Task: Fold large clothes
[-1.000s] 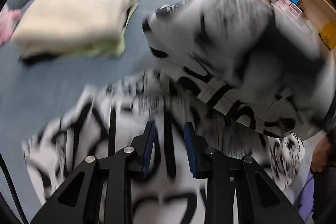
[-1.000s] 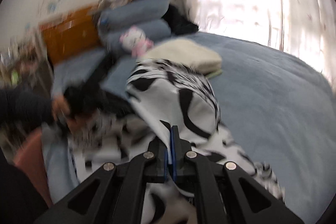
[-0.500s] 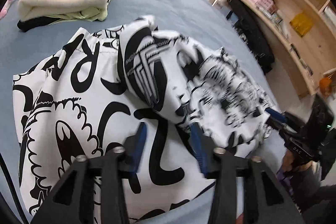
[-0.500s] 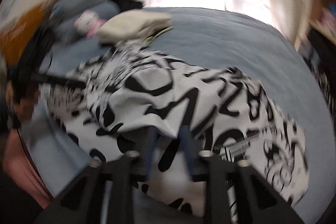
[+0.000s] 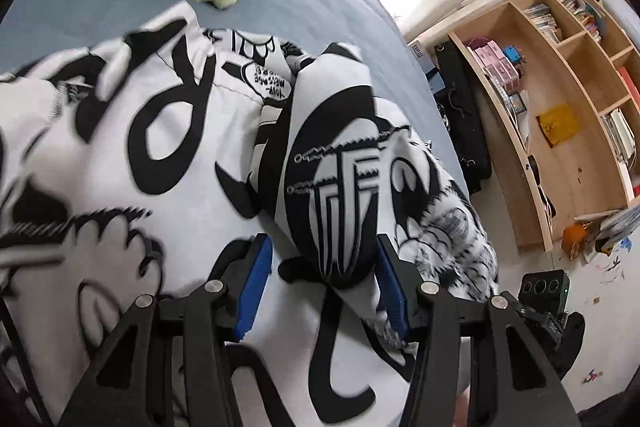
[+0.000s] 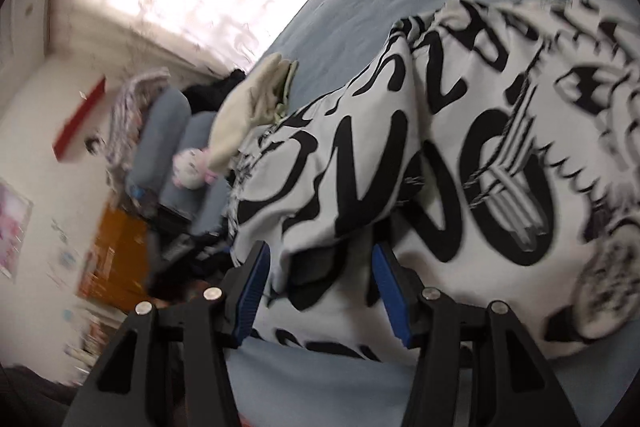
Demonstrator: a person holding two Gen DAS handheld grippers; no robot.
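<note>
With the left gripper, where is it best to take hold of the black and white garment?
Probably the folded flap of the garment, at its near rounded edge. It lies raised between the open pads of the left gripper, so come straight forward, low.

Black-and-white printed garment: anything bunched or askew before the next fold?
Yes. On the printed garment, a sleeve lies rumpled and humped across the body rather than flat; both grippers are open over it.

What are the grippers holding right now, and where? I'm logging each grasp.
Nothing. The left gripper and right gripper are both open above the printed garment.
</note>
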